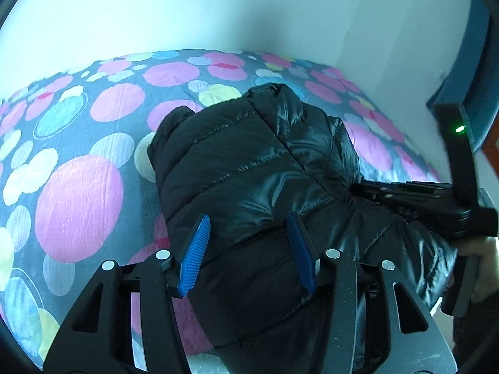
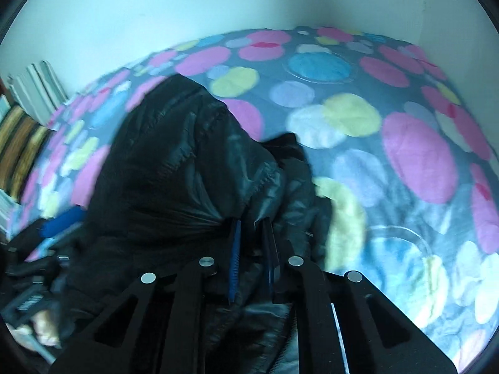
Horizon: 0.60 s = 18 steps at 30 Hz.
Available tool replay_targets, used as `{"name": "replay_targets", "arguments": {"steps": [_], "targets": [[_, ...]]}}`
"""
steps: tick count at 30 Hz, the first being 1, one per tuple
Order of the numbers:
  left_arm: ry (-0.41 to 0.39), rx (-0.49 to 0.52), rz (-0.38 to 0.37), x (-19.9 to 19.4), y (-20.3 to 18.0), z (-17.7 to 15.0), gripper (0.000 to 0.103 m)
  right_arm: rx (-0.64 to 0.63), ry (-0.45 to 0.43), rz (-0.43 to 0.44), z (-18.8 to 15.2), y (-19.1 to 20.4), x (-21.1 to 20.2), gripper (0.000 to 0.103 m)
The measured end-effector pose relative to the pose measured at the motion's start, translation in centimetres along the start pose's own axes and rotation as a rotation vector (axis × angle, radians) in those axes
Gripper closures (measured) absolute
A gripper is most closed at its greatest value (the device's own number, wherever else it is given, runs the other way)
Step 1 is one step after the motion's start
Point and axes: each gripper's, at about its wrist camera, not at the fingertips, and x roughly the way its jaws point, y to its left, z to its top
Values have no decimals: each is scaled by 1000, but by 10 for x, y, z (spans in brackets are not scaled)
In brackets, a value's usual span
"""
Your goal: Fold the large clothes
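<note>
The black puffer jacket (image 1: 249, 168) looks soft, light and slippery on the bedspread (image 1: 78, 205). The right gripper (image 2: 252, 240) pinches its fabric; the left gripper (image 1: 249, 246) is spread wide. A seam probably holds better.

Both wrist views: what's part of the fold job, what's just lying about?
In the job:
- black puffer jacket
- right gripper, shut on a bunched fold of it
- left gripper, open over it

Lying about:
- polka-dot bedspread, the work surface
- books at the bed's edge
</note>
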Motion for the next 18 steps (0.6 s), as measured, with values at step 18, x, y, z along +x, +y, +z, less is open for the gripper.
{"name": "replay_targets", "arguments": {"steps": [18], "targets": [[-29, 61, 98, 25, -23, -11, 51, 136, -35, 78, -23, -28, 35, 103]]}}
